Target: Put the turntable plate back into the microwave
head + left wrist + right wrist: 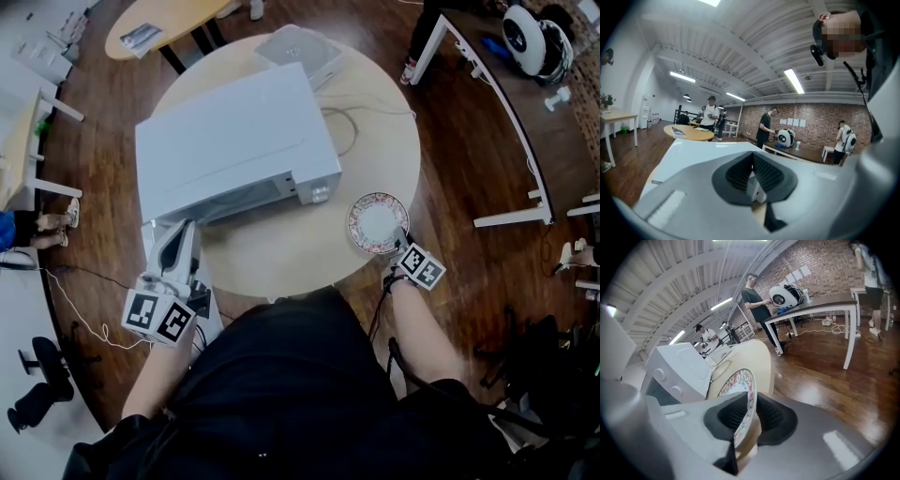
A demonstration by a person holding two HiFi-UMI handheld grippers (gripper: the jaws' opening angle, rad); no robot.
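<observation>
A white microwave [234,141] sits on the round wooden table [281,258], its front towards me. To its right a floral-rimmed plate [377,222] rests near the table's edge. My right gripper [403,240] is shut on the plate's near rim. In the right gripper view the plate [736,380] stands tilted between the pads [771,416], with the microwave [675,364] to the left. My left gripper [180,239] is at the microwave's front left corner. Its jaws [752,176] are nearly together on a white edge [754,190], which looks like the microwave door.
A white square box [300,52] and a loose cable [342,127] lie behind the microwave. An oval table [159,23] stands at the back left and a long desk [487,94] to the right. People stand by desks in the distance.
</observation>
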